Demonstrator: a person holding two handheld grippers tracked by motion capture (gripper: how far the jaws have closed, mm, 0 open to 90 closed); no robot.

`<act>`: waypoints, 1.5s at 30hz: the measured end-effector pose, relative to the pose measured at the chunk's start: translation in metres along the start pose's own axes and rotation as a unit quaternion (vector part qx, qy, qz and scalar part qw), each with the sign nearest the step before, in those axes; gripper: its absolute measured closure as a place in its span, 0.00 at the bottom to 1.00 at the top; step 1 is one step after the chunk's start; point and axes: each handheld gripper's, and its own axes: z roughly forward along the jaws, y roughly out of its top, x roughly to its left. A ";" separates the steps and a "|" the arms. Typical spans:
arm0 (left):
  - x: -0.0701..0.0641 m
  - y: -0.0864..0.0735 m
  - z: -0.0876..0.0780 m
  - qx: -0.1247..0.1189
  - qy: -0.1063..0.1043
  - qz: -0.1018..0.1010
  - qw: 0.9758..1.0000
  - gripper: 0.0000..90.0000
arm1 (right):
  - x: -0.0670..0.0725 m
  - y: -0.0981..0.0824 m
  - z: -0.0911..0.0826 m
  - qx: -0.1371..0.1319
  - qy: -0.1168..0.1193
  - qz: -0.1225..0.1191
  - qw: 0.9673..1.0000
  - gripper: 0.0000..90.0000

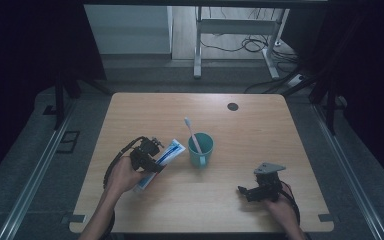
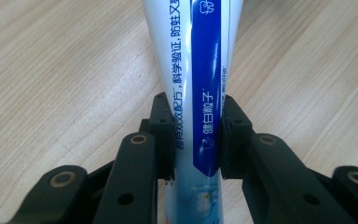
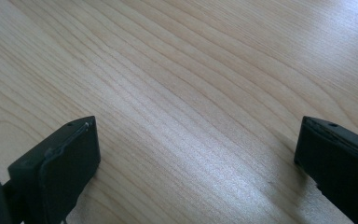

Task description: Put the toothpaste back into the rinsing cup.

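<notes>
Seemingly the work in hand is lifting the toothpaste tube [image 1: 159, 159], which from the high view lies slantwise just left of the green cup [image 1: 200, 149], its upper end nearest the cup; a toothbrush [image 1: 192, 134] stands in that cup; the left gripper [image 1: 147, 159] sits across the tube, and the right gripper [image 1: 252, 191] rests well to the right of the cup, on the table [image 1: 190, 107].

From the left gripper view, both jaws are clamped on the tube [image 2: 199, 93] at its narrower part; the tube looks light, soft and glossy, so a hard squeeze may dent it and a loose one may let it slide; I judge a hold near the stiffer end safest.

From the right gripper view, the jaws stand wide apart over bare wood, holding nothing.
</notes>
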 end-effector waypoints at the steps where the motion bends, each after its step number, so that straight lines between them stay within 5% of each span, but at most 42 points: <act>1: -0.001 -0.001 -0.002 -0.007 0.000 0.002 1.000 0.80 | 0.000 0.000 0.000 0.000 0.000 0.000 1.000 0.00; 16: -0.011 -0.009 -0.024 -0.080 -0.009 0.013 0.997 0.80 | 0.000 0.000 0.000 0.000 0.001 -0.002 1.000 0.00; 33: -0.021 -0.003 -0.034 -0.148 -0.011 0.020 0.989 0.80 | 0.000 0.000 0.000 -0.001 0.000 -0.002 1.000 0.00; 45: -0.028 0.015 -0.036 -0.187 -0.023 0.020 0.982 0.80 | 0.000 0.000 0.000 0.000 0.000 -0.002 1.000 0.00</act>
